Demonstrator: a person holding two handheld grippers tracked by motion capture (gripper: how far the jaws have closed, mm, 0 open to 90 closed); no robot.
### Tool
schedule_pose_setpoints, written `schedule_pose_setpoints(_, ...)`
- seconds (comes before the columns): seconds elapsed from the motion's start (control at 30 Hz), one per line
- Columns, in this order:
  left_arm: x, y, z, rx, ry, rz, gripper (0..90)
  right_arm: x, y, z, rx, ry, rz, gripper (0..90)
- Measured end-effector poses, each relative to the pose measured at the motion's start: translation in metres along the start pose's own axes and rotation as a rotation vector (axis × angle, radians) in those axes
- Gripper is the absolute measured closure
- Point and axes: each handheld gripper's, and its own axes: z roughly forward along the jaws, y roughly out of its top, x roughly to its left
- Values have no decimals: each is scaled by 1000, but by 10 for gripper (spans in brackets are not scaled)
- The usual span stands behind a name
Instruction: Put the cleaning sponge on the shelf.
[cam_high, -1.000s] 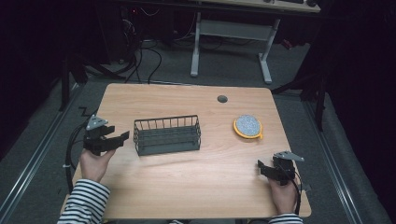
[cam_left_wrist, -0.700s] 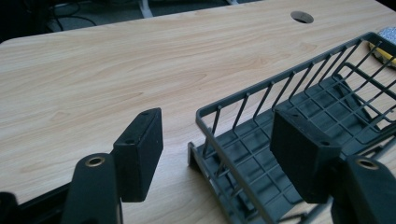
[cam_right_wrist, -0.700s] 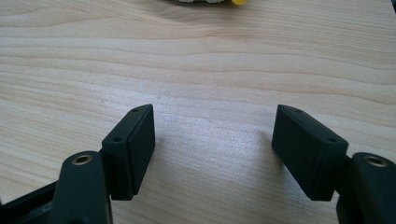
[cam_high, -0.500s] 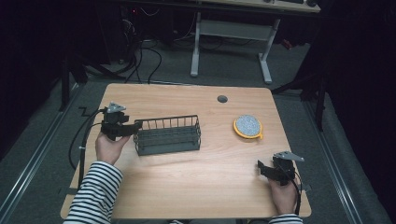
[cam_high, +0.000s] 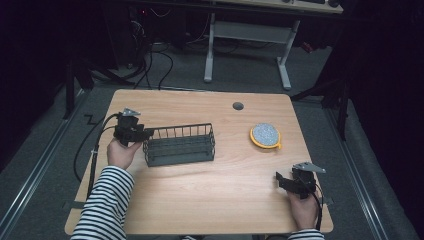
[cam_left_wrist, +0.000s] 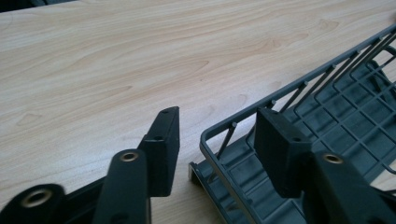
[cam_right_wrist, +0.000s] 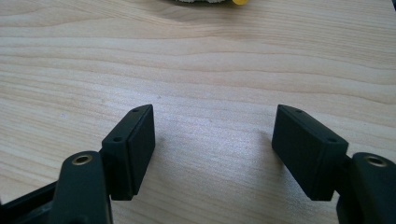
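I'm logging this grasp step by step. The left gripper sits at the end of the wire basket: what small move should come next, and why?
Probably shutting the left gripper. Its jaws are open and straddle the end rim of the wire basket, one outside over the table, one inside, so closing should pinch that wall. The right gripper is open near the table's front edge, apart from the basket.

1. The high view is dim; the worktop (cam_high: 200, 200) is lit from above while the surrounding floor falls to near black.
2. It looks soft and slightly grainy.
3. In both gripper views the wood is bright and evenly lit, with the nearest jaw parts blurred.
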Motion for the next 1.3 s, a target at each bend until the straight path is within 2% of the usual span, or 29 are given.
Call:
schedule_pose_setpoints(0.17,-1,1,2,1,-14,13,582,0,0,0,0,0,0,302)
schedule_pose_setpoints(0.27,-3,0,3,10,-6,32,614,0,0,0,0,0,-1,302)
schedule_pose_setpoints(0.47,-8,0,2,15,-7,44,634,0,0,0,0,1,0,302)
schedule_pose_setpoints(0.5,-9,0,3,10,-8,58,638,0,0,0,0,1,0,302)
schedule_pose_setpoints(0.6,-16,-1,2,16,-24,65,649,0,0,0,0,1,0,302)
schedule_pose_setpoints(0.9,-39,-10,1,-15,-70,72,656,0,0,0,-1,1,-3,303)
schedule_pose_setpoints(1.2,-64,-14,-1,-9,-74,90,660,0,0,0,1,0,0,303)
schedule_pose_setpoints(1.3,-72,-15,-1,-4,-91,103,660,0,0,0,-2,1,0,303)
